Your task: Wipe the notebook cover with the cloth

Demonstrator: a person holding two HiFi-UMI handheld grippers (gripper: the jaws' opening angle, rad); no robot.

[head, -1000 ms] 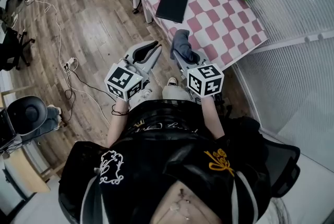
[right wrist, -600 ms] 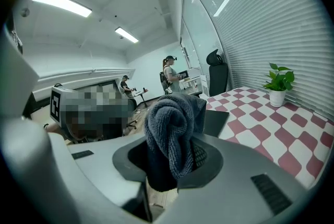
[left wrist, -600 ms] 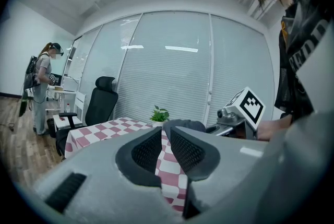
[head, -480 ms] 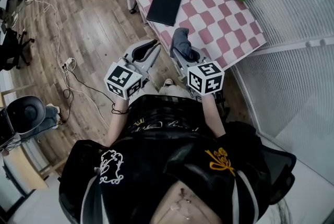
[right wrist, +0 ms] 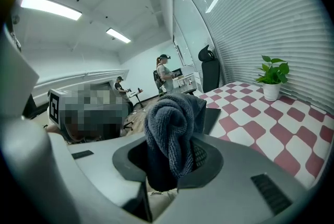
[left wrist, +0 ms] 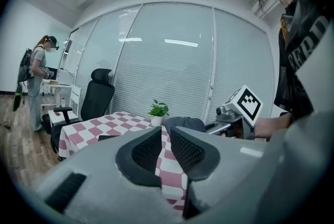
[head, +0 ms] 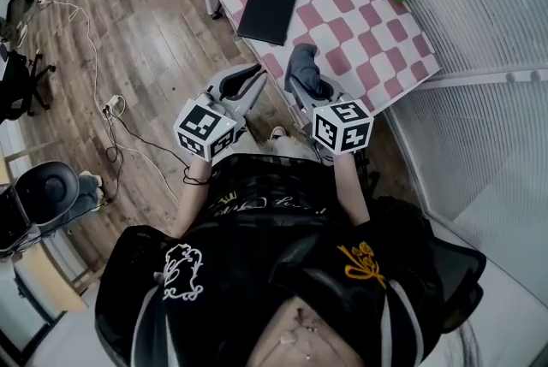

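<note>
Head view: notebook (head: 267,12) is lying on checked table (head: 377,32), at 11 o'clock from cloth (head: 301,70)
Right gripper (right wrist: 173,157): is clamping the cloth
Left gripper (left wrist: 166,138): jaws are sitting narrowly apart, empty

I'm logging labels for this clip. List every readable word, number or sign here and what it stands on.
None reads as text.
Marker cubes: square patterns, no words.
Gold print on the black shirt: too small to read.
Pale letters on the shirt: cut off, unreadable.
Notebook, cloth: no print visible.
</note>
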